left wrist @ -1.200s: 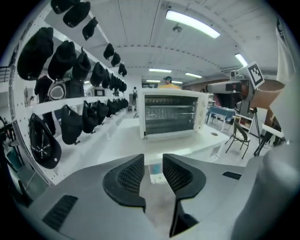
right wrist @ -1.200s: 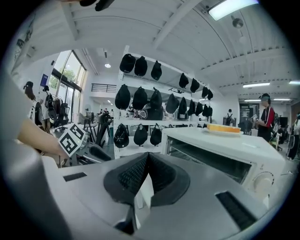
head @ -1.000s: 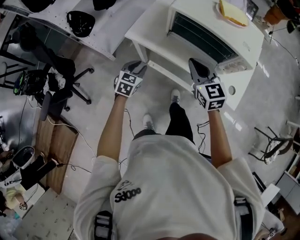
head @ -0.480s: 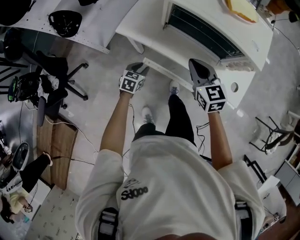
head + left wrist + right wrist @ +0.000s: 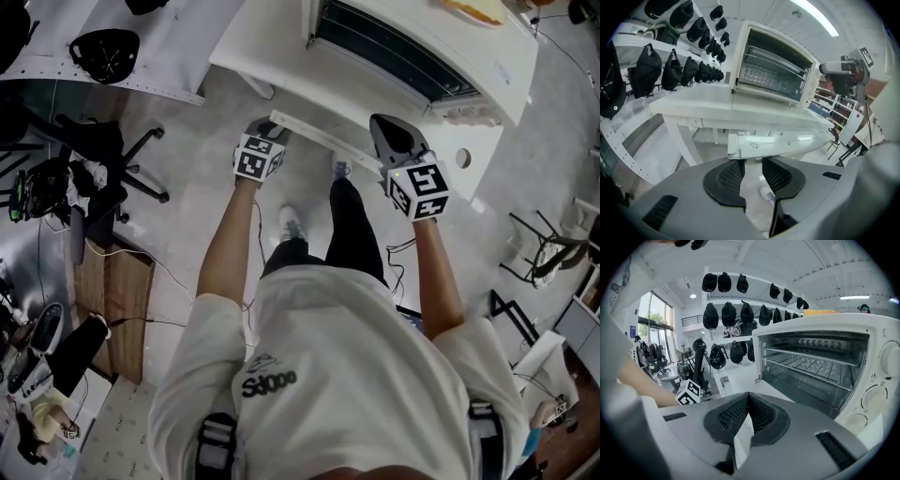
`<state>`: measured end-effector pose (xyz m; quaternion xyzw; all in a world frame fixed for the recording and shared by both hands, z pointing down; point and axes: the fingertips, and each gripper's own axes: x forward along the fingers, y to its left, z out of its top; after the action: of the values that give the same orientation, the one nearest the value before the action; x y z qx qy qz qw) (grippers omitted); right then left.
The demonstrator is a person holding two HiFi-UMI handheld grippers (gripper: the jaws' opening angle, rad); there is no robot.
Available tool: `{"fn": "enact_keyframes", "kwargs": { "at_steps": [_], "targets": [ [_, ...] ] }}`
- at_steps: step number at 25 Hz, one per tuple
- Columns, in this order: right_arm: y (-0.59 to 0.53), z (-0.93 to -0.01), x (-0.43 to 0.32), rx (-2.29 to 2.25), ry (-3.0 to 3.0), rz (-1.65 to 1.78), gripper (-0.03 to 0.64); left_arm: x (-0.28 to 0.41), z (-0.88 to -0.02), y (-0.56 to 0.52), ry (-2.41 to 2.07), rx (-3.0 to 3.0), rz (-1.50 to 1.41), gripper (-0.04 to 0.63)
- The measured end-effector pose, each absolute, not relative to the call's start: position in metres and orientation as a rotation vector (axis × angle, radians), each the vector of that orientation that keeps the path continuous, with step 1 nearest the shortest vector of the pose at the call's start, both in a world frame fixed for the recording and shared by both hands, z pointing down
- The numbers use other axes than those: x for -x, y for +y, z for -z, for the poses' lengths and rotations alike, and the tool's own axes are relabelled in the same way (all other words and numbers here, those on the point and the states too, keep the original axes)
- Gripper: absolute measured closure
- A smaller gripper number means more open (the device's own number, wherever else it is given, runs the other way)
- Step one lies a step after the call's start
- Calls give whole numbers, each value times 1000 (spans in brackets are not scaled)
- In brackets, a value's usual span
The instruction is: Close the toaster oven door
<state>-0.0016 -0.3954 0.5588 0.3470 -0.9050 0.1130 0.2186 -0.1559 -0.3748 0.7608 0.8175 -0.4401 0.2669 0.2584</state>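
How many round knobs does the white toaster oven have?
3, stacked on the right panel of the toaster oven: top knob, middle knob, bottom knob. The picture's edge might hide another.

The toaster oven (image 5: 412, 52) stands on the table (image 5: 246, 58) in the upper middle of the head view. Its door (image 5: 323, 139) lies open just below it, past the table's near edge and above a shoe (image 5: 291, 223) on the floor. A plate (image 5: 469, 11) rests on the oven at the top edge, and a cap (image 5: 105, 52) lies at upper left with an office chair (image 5: 127, 150) below it.
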Motion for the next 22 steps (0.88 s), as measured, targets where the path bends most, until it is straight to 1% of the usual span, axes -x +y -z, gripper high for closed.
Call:
{"fn": "enact_keyframes", "kwargs": {
  "at_steps": [10, 17, 22],
  "targets": [
    [-376, -543, -13, -1006, -2467, -275, 609, 156, -743, -369, -1226, -2195, -662, 473],
    [-360, -516, -29, -1160, -2461, -351, 609, 159, -703, -356, -1267, -2241, -620, 472],
    [-342, -497, -38, -1217, -2475, -333, 609, 158, -667, -352, -1315, -2287, -589, 471]
  ]
}}
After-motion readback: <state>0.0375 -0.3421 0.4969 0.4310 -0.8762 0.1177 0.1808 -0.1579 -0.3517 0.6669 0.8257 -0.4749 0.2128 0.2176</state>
